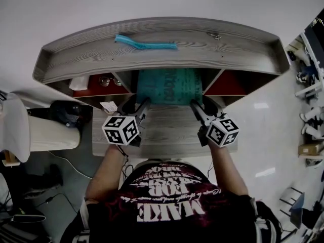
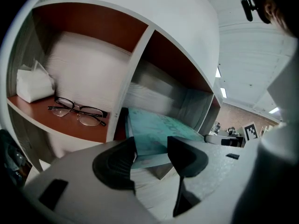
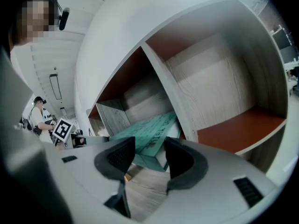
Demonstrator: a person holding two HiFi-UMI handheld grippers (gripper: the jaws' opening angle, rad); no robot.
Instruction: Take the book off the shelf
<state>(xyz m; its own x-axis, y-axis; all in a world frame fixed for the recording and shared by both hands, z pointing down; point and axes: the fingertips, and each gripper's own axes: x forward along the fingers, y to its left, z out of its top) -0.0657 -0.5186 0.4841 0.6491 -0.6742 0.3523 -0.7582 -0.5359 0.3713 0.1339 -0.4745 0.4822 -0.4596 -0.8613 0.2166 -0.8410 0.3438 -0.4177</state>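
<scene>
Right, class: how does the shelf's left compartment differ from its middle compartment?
The left compartment holds black-framed glasses and a white tissue pack; the middle compartment holds a teal book. Everything in the left compartment sits fully inside, while the middle compartment's book juts out past the front. Both are open-fronted with red-brown ceilings.

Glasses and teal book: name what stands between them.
A pale upright divider separates the glasses from the teal book; the left gripper view shows it.
</scene>
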